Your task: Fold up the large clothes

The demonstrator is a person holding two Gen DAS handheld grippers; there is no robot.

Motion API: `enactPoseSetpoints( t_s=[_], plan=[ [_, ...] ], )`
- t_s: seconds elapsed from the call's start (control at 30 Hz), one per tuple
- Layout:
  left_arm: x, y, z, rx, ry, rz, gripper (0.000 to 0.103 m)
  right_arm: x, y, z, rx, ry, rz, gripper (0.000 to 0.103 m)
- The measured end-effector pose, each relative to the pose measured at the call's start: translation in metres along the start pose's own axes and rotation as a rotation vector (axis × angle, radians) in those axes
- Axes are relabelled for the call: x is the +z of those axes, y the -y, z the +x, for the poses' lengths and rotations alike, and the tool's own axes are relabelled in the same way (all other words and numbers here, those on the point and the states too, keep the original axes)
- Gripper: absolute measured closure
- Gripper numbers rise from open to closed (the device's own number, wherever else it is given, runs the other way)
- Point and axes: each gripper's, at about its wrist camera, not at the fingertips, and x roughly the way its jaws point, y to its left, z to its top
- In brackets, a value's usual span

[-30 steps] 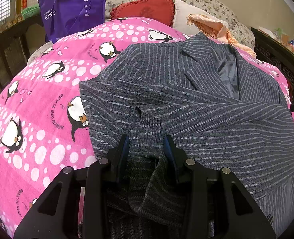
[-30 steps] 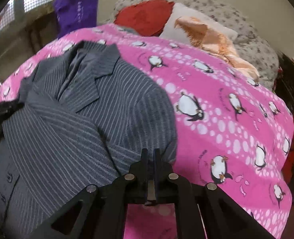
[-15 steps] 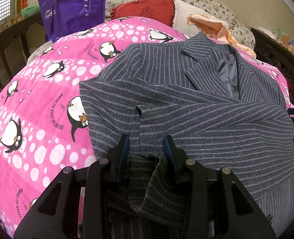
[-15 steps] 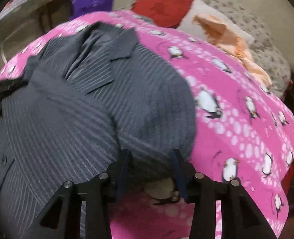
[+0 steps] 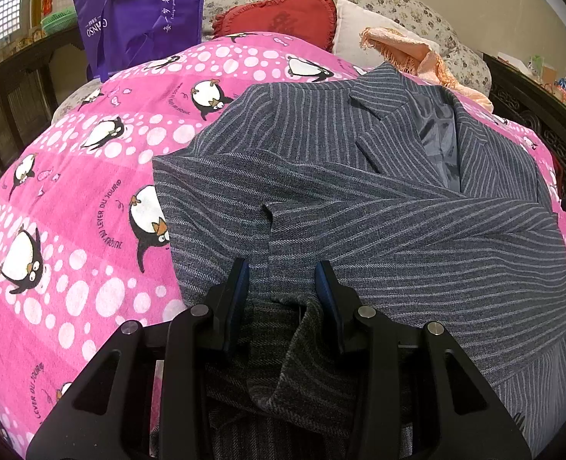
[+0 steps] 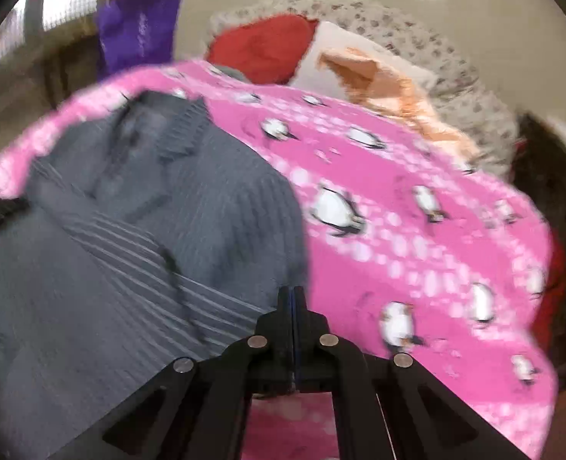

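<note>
Left hand-held gripper (image 5: 282,280) sits low over the near hem of the grey pinstriped jacket (image 5: 378,207), its jaws spread apart with a bunched fold of the cloth rising between them; the fingers do not press the fabric, so nothing is clamped. Right hand-held gripper (image 6: 292,295) has its jaws pressed together at the jacket's right edge, near the shoulder and side seam. That view is motion-blurred, and I cannot tell whether a thin bit of fabric is pinched there or the fingers have closed on nothing.

Spread face-up on the bed, the jacket lies on a pink penguin-print blanket (image 5: 91,199), collar toward the pillows (image 5: 283,19) and hem toward the cameras. One sleeve lies folded across the chest, running from the jacket's left edge over to its right, so the sleeve-tucking part of the fold looks at least partly done. The lapels remain open, showing the lining.

Judging from this, the work is in its early-to-middle stage: the body has not yet been doubled over, neither side to side nor hem to collar, and the crumpled hem between the left jaws wants smoothing.
</note>
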Motion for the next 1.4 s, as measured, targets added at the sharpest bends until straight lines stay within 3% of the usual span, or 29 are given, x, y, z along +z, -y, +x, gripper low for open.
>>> enactPoseSetpoints(
  t_s=[0.2, 0.23, 0.33, 0.37, 0.4, 0.47, 0.57, 0.63, 0.7, 0.77, 0.87, 0.9, 1.0, 1.07, 1.1, 1.13, 1.2, 1.27, 1.37, 1.4],
  plan=[
    [0.0, 0.0, 0.0, -0.001, 0.0, -0.001, 0.066, 0.011, -0.014, 0.017, 0.028, -0.096, -0.079, 0.097],
    [0.0, 0.0, 0.0, 0.0, 0.0, 0.0, 0.066, 0.01, -0.017, 0.021, 0.032, -0.114, -0.094, 0.092],
    [0.0, 0.0, 0.0, -0.001, 0.001, -0.001, 0.066, 0.001, -0.03, 0.024, 0.073, -0.127, -0.114, 0.062],
    [0.0, 0.0, 0.0, 0.0, 0.001, 0.0, 0.066, -0.003, -0.037, 0.027, 0.09, -0.14, -0.141, 0.062],
    [0.0, 0.0, 0.0, -0.001, 0.001, 0.0, 0.066, -0.006, -0.041, 0.032, 0.065, -0.156, -0.168, 0.062],
    [-0.001, 0.0, 0.0, 0.001, 0.001, 0.0, 0.066, -0.014, -0.038, 0.048, -0.067, -0.191, -0.18, 0.059],
    [-0.001, 0.0, 0.0, 0.0, 0.001, -0.001, 0.066, -0.014, -0.009, 0.045, -0.204, -0.143, 0.027, 0.058],
    [0.0, 0.0, 0.0, 0.0, 0.001, -0.001, 0.066, -0.016, -0.004, 0.035, -0.302, -0.147, 0.095, 0.058],
    [-0.001, 0.0, 0.0, -0.002, 0.001, -0.002, 0.066, -0.017, -0.006, 0.01, -0.331, -0.099, 0.178, 0.058],
    [-0.001, 0.001, 0.0, -0.001, 0.001, -0.002, 0.066, -0.018, -0.024, -0.021, -0.256, -0.01, 0.246, 0.058],
    [-0.001, 0.001, 0.0, -0.003, 0.001, -0.004, 0.066, -0.024, -0.074, -0.041, 0.018, 0.031, 0.286, 0.058],
    [-0.001, 0.001, 0.001, -0.003, 0.001, -0.005, 0.066, -0.031, -0.093, -0.039, 0.06, 0.022, 0.272, 0.058],
    [-0.001, 0.001, 0.0, -0.007, 0.002, -0.003, 0.065, -0.064, -0.113, -0.007, -0.045, -0.091, 0.282, 0.058],
    [-0.002, 0.001, 0.0, -0.009, 0.004, -0.002, 0.065, -0.082, -0.102, -0.004, -0.009, -0.018, 0.4, 0.058],
    [-0.002, 0.0, 0.0, -0.012, 0.004, -0.005, 0.065, -0.081, -0.102, -0.006, -0.006, -0.027, 0.426, 0.058],
    [-0.002, -0.001, 0.0, -0.017, 0.005, -0.01, 0.065, -0.076, -0.106, -0.012, -0.029, -0.038, 0.432, 0.058],
    [-0.002, -0.002, 0.0, -0.023, 0.004, -0.016, 0.065, -0.066, -0.118, -0.031, -0.059, 0.029, 0.409, 0.058],
    [-0.002, -0.002, 0.0, -0.022, 0.001, -0.015, 0.065, -0.064, -0.131, -0.043, -0.024, 0.081, 0.379, 0.05],
    [0.006, -0.005, -0.015, -0.012, -0.009, 0.039, 0.065, -0.079, -0.137, -0.009, -0.074, -0.079, 0.322, 0.041],
    [0.008, -0.008, -0.021, 0.006, 0.002, 0.049, 0.065, -0.083, -0.134, -0.013, -0.053, -0.031, 0.354, 0.041]
  ],
)
